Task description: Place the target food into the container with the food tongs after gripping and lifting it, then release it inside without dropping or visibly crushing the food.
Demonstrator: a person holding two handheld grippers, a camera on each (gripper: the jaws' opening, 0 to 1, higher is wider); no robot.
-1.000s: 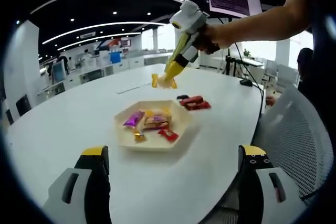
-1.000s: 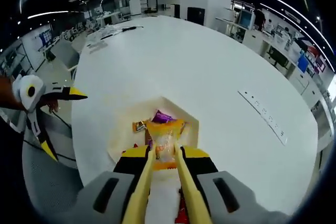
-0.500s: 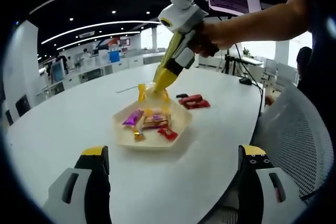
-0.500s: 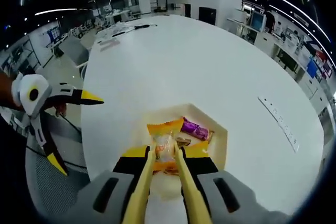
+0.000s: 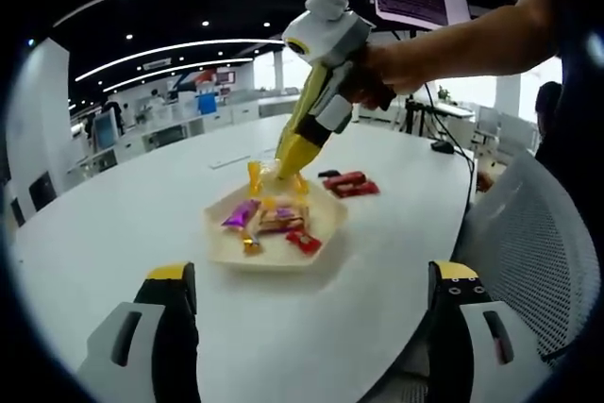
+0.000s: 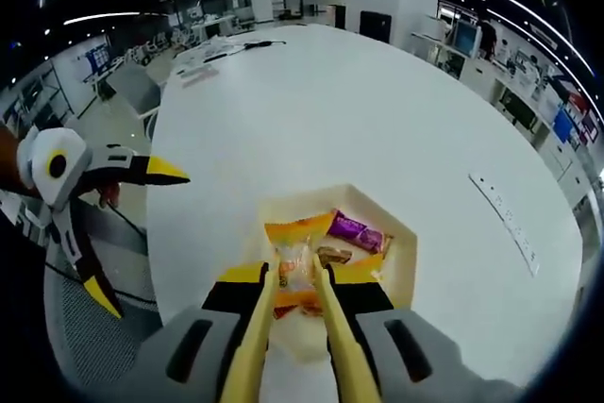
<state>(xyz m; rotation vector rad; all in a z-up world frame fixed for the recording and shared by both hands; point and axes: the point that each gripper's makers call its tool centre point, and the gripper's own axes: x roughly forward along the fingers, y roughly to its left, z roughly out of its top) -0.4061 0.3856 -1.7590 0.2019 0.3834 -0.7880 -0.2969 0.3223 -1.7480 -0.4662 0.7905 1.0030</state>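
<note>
The orange-wrapped snack (image 6: 294, 266) sits pinched between the nearly closed yellow tongs (image 6: 293, 301), just above the tray's (image 5: 326, 238) far edge. The right gripper (image 5: 283, 153) squeezes those tongs. The left gripper (image 5: 307, 327) hangs spread wide near the table's (image 5: 113, 224) edge.

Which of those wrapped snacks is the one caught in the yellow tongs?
The orange-wrapped snack, pinched between the food tongs over the tray; the purple one lies loose.

We count one cream tray (image 5: 326, 233) on the bench (image 5: 113, 224), four wrapped snacks inside it, one more snack in the tongs (image 5: 300, 153), and two red bars (image 5: 349, 183) beside the tray.
</note>
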